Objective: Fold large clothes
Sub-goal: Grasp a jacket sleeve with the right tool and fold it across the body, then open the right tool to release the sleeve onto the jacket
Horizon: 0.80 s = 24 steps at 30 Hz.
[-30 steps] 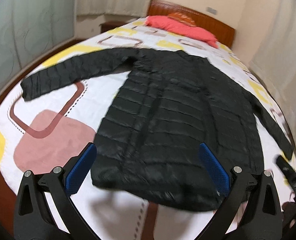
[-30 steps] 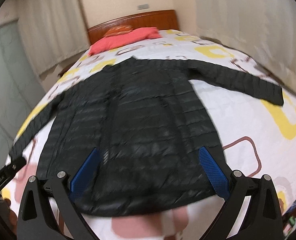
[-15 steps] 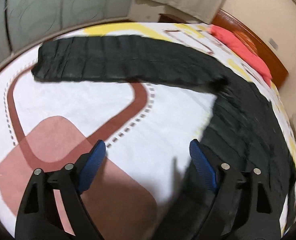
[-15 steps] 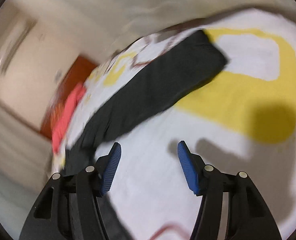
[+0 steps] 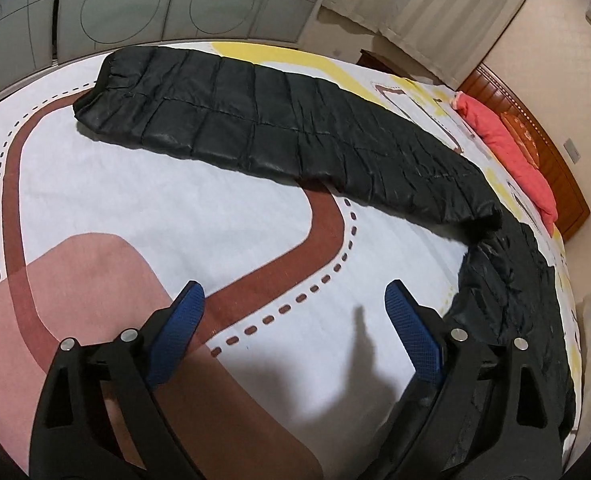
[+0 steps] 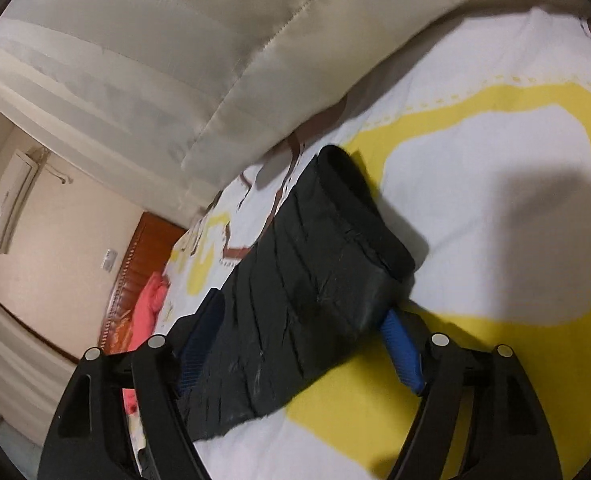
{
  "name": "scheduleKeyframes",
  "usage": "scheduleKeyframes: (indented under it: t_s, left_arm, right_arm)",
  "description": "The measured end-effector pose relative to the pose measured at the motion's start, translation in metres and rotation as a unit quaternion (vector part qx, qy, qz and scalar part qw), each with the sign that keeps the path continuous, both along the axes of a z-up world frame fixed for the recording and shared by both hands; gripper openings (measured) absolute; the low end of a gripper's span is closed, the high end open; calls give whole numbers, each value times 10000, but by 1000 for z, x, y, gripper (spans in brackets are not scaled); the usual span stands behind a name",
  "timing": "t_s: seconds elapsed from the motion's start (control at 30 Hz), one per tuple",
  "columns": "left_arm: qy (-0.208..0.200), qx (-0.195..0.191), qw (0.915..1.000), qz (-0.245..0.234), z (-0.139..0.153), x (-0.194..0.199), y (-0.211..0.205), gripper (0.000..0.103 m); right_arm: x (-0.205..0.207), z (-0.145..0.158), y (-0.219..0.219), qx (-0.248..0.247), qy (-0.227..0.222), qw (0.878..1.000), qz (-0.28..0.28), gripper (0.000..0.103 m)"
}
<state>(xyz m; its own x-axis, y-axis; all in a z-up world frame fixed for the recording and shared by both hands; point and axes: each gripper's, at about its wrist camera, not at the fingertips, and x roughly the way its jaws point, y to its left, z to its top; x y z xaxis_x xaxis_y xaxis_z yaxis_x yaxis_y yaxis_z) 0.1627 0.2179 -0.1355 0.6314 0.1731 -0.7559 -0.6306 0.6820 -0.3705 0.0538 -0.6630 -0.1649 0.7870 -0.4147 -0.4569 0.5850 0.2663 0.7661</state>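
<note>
A black quilted puffer jacket lies flat on the bed. In the left wrist view its left sleeve (image 5: 279, 120) stretches across the sheet, and the body (image 5: 511, 280) lies at the right. My left gripper (image 5: 295, 308) is open and empty above the sheet, short of the sleeve. In the right wrist view the other sleeve (image 6: 311, 280) lies between the open jaws of my right gripper (image 6: 299, 312), with its cuff (image 6: 367, 208) pointing away. The blue pads stand on either side of the sleeve, apart from it.
The bed sheet (image 5: 175, 216) is white with brown, pink and yellow shapes. A red pillow (image 5: 511, 152) and wooden headboard (image 5: 551, 148) are at the far end. A beige curtain (image 6: 223, 48) hangs close along the right bed edge. Glass wardrobe doors (image 5: 155, 0) stand to the left.
Both grippers have moved from the jacket's hem outward to the sleeves. The left has come nearer the left sleeve. The right has come down around the right sleeve near its cuff.
</note>
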Motion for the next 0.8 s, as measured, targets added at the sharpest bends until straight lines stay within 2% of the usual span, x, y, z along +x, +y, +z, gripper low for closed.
scheduleKeyframes:
  t_s: [0.03, 0.07, 0.1, 0.13, 0.2, 0.3, 0.37, 0.5, 0.67, 0.8]
  left_arm:
    - [-1, 5, 10000, 22, 0, 2, 1, 91]
    - [7, 10, 10000, 26, 0, 2, 2, 91]
    - [27, 27, 10000, 23, 1, 3, 4, 91]
    - [54, 53, 10000, 27, 1, 2, 5, 91]
    - [159, 139, 9998, 51, 2, 3, 9, 91]
    - [380, 464, 9980, 185, 3, 2, 17, 91]
    - [517, 600, 9967, 188, -2, 3, 24, 91]
    - [487, 751, 9959, 111, -3, 3, 28, 91]
    - [396, 759, 9962, 152, -7, 7, 32, 91]
    - [306, 801, 9961, 202, -10, 5, 33, 91]
  right_arm:
    - [2, 2, -2, -43, 123, 9999, -54, 55]
    - [2, 4, -1, -74, 305, 9994, -107, 43]
    - [4, 3, -2, -65, 373, 9993, -73, 22]
    - [4, 3, -3, -5, 334, 9994, 37, 17]
    - [4, 9, 1, -109, 428, 9990, 66, 16]
    - [20, 37, 22, -648, 499, 9962, 314, 15]
    - [35, 59, 47, -1040, 508, 9917, 553, 15]
    - [76, 93, 106, -1512, 456, 9804, 1181, 15]
    - [151, 122, 202, -2147, 553, 9521, 2106, 15]
    - [203, 130, 273, -2295, 578, 9296, 2825, 15]
